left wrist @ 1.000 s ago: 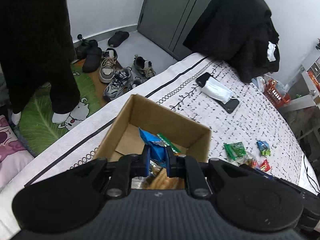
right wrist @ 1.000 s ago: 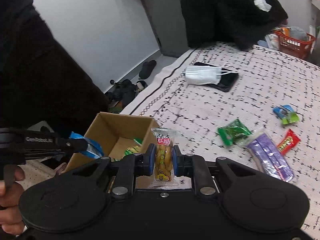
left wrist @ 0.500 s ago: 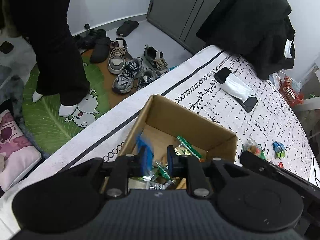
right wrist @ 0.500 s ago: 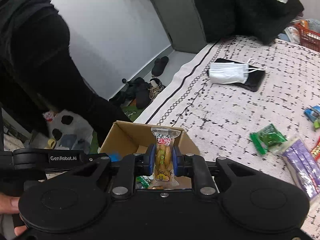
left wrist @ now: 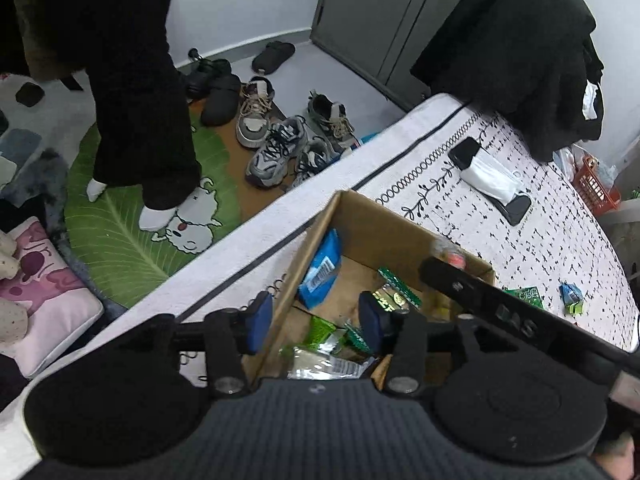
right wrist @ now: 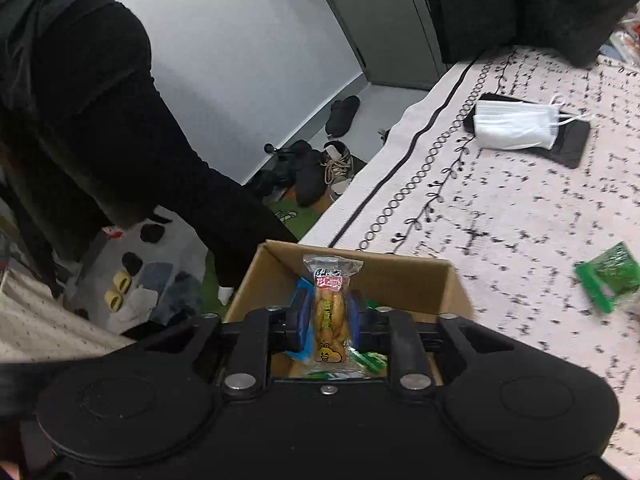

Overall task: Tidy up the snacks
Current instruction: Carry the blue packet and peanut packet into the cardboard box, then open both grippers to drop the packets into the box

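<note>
Several snacks already in cardboard box [left wrist: 404, 236] under left gripper [left wrist: 314, 320], jaws just spread, empty; right gripper [right wrist: 329, 320] loosening on yellow pastry pkt [right wrist: 330, 312]; green pkt [right wrist: 610, 274] beyond, unsorted.

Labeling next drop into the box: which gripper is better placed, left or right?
Right. The right gripper has a yellow snack pack between its pads above the open cardboard box, its jaws just easing apart. The left gripper has just opened and holds nothing; its blue packet lies inside.
</note>
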